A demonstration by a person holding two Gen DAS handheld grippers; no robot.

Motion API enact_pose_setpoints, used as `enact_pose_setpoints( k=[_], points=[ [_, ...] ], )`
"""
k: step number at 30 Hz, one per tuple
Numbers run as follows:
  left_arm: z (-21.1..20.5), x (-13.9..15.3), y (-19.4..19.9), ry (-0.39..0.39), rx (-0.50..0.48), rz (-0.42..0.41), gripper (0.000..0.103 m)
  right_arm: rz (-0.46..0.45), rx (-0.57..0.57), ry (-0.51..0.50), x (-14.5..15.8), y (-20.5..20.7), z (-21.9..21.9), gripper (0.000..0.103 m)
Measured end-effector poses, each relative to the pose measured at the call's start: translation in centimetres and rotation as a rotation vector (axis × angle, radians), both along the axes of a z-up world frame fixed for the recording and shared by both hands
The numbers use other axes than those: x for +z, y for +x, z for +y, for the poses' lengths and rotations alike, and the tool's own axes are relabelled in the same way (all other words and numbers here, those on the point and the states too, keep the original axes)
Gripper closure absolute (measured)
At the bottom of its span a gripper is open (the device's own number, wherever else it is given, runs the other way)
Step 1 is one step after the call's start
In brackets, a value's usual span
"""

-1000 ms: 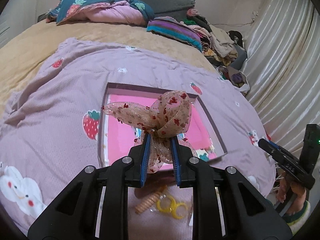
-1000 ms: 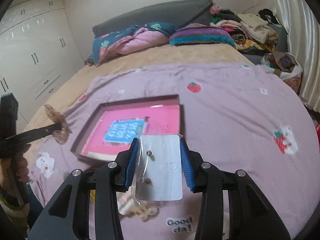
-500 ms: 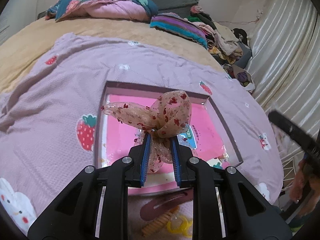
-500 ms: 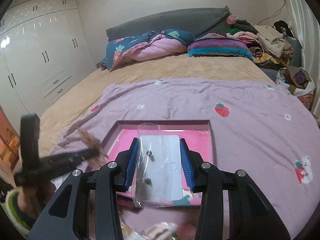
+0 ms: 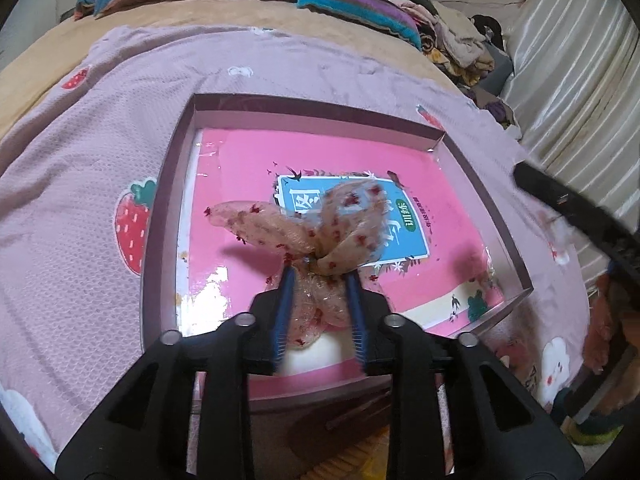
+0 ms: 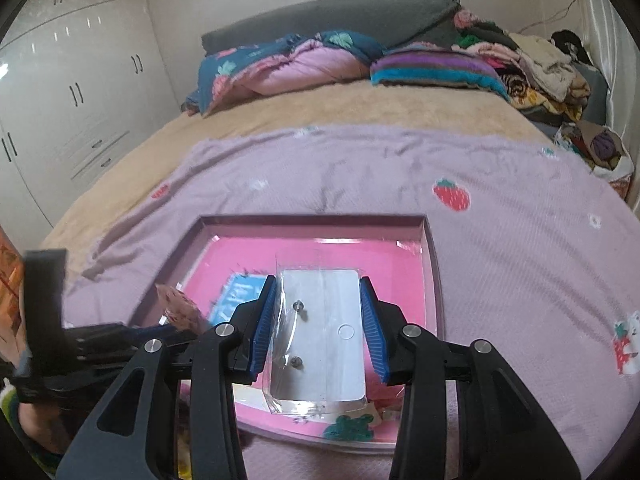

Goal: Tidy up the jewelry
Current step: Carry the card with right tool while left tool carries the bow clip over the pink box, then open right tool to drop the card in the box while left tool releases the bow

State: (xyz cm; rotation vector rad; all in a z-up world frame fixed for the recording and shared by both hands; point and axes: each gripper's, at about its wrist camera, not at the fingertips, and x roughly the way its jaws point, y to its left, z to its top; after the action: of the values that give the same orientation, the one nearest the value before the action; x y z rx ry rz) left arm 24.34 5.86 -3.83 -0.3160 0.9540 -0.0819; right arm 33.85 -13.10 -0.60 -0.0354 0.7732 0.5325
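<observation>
Jaws around bow (image 5: 320, 240), packet (image 6: 320, 332)

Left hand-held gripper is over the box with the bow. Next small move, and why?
Probably finish opening and let the bow drop. The left hand-held gripper hangs above the pink box, its jaws have just been opening, and the bow's tail sits between the pads, seemingly barely held. The right hand-held gripper grips a clear earring packet alongside, so avoid drifting that way.

bow (image 5: 320, 232): sheer beige, red specks | tray (image 5: 168, 200): mauve, pink inside | blanket (image 5: 80, 160): lilac, strawberries
</observation>
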Motion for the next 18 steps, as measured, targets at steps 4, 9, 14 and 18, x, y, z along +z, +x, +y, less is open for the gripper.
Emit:
enact_pose_setpoints(
  k=[4, 9, 14, 18],
  points=[
    [0.0, -0.2, -0.1, 0.011, -0.002, 0.001, 0.065, 0.056, 0.004, -0.035, -2.9, 0.8, 0.2, 0.064],
    [0.8, 0.0, -0.8, 0.014, 0.012, -0.004, 0.048, 0.098, -0.018, -0.047, -4.9, 1.4, -0.2, 0.064],
    [1.2, 0.6, -1.2, 0.022, 0.021, -0.018, 0.031, 0.117, -0.030, -0.075, -6.0, 1.4, 0.2, 0.062],
    [1.6, 1.1, -1.4, 0.011, 0.030, -0.028, 0.020, 0.115, -0.041, -0.104, -6.2, 1.3, 0.4, 0.057]
  ],
)
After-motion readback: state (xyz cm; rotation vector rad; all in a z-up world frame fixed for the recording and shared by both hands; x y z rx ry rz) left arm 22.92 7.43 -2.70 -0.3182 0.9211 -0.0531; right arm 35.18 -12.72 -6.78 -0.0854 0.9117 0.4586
